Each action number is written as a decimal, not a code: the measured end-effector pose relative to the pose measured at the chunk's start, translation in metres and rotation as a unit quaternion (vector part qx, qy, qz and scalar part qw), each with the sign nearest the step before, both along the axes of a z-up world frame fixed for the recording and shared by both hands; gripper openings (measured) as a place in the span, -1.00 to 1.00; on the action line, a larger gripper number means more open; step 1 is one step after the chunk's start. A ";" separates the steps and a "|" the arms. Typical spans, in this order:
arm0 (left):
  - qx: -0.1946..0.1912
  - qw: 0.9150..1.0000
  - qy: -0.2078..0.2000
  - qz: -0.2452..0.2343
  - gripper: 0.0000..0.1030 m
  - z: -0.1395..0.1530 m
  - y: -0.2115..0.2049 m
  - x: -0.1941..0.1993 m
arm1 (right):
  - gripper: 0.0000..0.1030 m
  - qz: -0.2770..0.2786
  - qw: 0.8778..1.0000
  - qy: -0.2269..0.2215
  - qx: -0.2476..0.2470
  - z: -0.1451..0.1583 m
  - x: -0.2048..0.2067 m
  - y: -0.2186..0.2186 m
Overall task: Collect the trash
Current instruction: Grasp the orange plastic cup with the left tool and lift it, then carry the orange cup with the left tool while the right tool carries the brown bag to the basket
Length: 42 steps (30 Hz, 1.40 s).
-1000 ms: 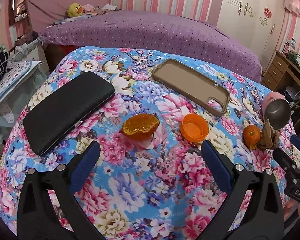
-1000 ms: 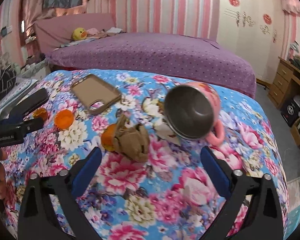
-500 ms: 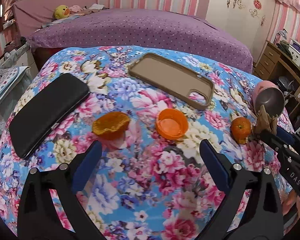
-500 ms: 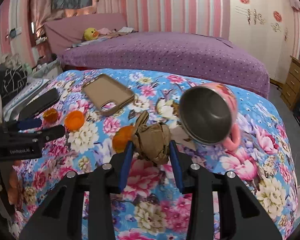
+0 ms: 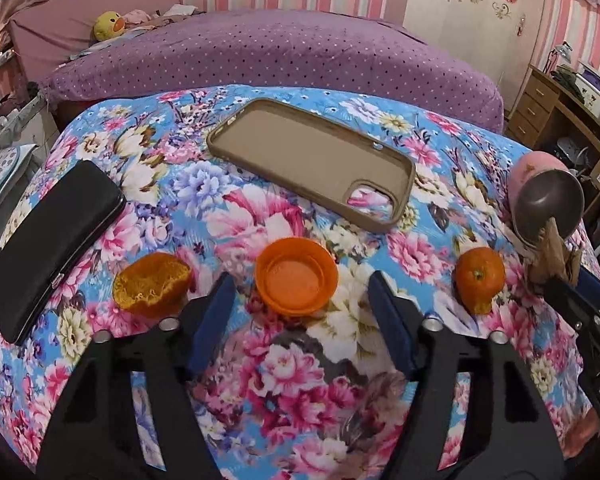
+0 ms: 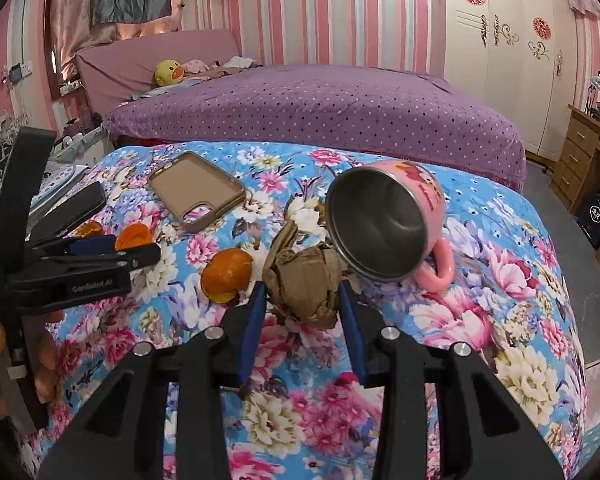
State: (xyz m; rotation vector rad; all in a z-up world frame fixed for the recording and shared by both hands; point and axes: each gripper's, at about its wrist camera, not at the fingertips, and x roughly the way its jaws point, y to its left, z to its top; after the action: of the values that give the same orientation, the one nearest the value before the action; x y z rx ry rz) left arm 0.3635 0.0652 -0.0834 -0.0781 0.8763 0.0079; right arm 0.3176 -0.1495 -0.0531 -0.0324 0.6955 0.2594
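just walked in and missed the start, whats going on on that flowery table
A person is clearing trash with a gripper in each hand. The right gripper is shut on a crumpled brown paper ball, which lies against a tipped pink mug. The left gripper has just been closing around an orange cap but its pads do not touch it yet. An orange peel and a tangerine lie on the floral cloth.

Floral tablecloth (image 5: 300,380), orange cap (image 5: 296,276), phone case (image 5: 312,160), tangerine (image 5: 478,280), peel (image 5: 152,290)

Two close, downward-angled views, seemingly overlapping.
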 end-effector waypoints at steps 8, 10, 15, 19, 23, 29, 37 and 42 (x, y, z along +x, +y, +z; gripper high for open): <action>0.003 1.000 -0.009 -0.011 -0.23 0.002 -0.004 -0.007 | -0.28 -0.003 1.000 -0.006 0.002 0.003 -0.007 -0.004; -0.002 1.000 -0.012 -0.008 -0.23 0.004 -0.004 -0.011 | -0.28 -0.004 1.000 -0.008 0.002 0.004 -0.010 -0.006; 0.000 1.000 -0.024 -0.007 -0.23 0.012 -0.009 -0.027 | -0.28 -0.004 1.000 -0.014 -0.001 0.008 -0.019 -0.010; 0.006 0.999 -0.034 -0.011 -0.23 0.017 -0.016 -0.040 | -0.28 -0.003 1.000 -0.018 -0.002 0.012 -0.029 -0.012; 0.006 0.999 -0.042 -0.010 -0.23 0.021 -0.020 -0.054 | -0.28 -0.004 1.000 -0.023 -0.006 0.017 -0.040 -0.018; 0.009 0.999 -0.049 -0.009 -0.23 0.026 -0.026 -0.075 | -0.28 -0.014 0.999 -0.030 -0.008 0.023 -0.058 -0.033; 0.018 0.997 -0.067 -0.016 -0.23 0.038 -0.043 -0.112 | -0.28 -0.025 0.999 -0.041 -0.006 0.031 -0.086 -0.056; 0.020 0.996 -0.089 -0.021 -0.23 0.050 -0.060 -0.132 | -0.28 -0.038 0.998 -0.050 -0.005 0.036 -0.110 -0.086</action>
State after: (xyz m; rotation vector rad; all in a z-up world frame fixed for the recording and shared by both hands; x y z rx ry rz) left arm 0.2313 0.0048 -0.0331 -0.0221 0.6990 -0.0207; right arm 0.2077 -0.2354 -0.0175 -0.0291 0.5971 0.1795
